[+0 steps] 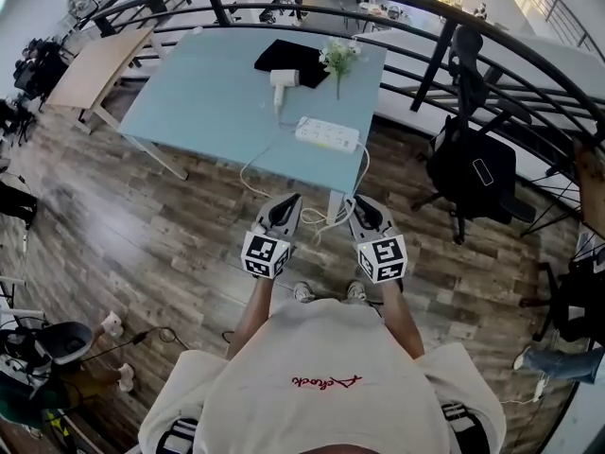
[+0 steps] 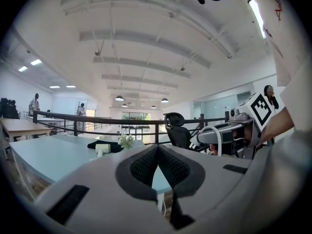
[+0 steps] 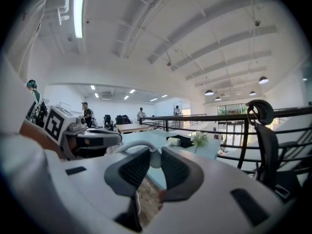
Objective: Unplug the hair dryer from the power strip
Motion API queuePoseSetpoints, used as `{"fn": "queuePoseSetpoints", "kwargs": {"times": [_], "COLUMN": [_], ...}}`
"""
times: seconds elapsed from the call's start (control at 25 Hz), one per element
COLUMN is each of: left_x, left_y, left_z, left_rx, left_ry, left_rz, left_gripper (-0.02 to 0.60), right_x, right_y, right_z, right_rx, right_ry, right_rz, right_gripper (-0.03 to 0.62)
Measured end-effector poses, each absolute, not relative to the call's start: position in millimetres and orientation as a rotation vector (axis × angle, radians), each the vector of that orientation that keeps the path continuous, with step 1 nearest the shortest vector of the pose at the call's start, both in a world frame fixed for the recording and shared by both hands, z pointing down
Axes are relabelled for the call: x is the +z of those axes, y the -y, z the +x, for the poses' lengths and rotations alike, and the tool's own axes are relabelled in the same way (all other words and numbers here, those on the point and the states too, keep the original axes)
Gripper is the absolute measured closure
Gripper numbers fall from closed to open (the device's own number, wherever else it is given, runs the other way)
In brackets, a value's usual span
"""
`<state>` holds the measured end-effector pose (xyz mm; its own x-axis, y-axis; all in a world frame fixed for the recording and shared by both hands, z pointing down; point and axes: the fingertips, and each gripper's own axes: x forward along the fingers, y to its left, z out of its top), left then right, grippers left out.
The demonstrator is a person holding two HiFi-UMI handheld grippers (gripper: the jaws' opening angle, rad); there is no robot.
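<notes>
Hand-held gripper pair facing a pale blue table [image 1: 203,107]; nothing held.
Left gripper [image 1: 286,203]: jaws fully together, empty. Right gripper [image 1: 366,206]: just beside the left one, jaws partly apart, empty. Power strip [image 1: 327,133]: ahead of both tips and well apart from them, at the table's near edge. Hair dryer [image 1: 284,79]: beyond the strip, slightly left.
</notes>
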<state>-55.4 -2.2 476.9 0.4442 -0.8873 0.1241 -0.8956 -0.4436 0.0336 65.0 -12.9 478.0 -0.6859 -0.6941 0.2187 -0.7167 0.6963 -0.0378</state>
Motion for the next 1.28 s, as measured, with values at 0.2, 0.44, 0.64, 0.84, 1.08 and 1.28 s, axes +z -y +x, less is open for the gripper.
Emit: {"fn": "queuePoseSetpoints", "kwargs": {"times": [0.2,0.44,0.64,0.84,1.08,1.28], "left_x": [477,478,477,476,475,476], "left_y": [-1,-1,1,4,9,11], "left_z": [-36,-25,-17,-18,-17,-18], "left_rx": [0.137,0.136,0.149,0.151,0.153,0.149], "left_ry": [1.624,1.652,1.654,1.657,1.653,1.647], "left_rz": [2.572,2.550,2.549,2.555,2.560,2.567], "left_gripper": [0.572,0.572,0.572,0.572,0.572,0.572], "right_x": [478,478,477,473,474,479], "right_y": [12,16,21,24,27,27], "right_z": [83,93,94,93,93,90], "right_rx": [0.178,0.175,0.168,0.156,0.164,0.161], "right_ry": [2.724,2.741,2.745,2.757,2.754,2.749], "right_rz": [1.108,1.071,1.048,1.048,1.056,1.047], "right_gripper": [0.510,0.511,0.511,0.511,0.511,0.511]}}
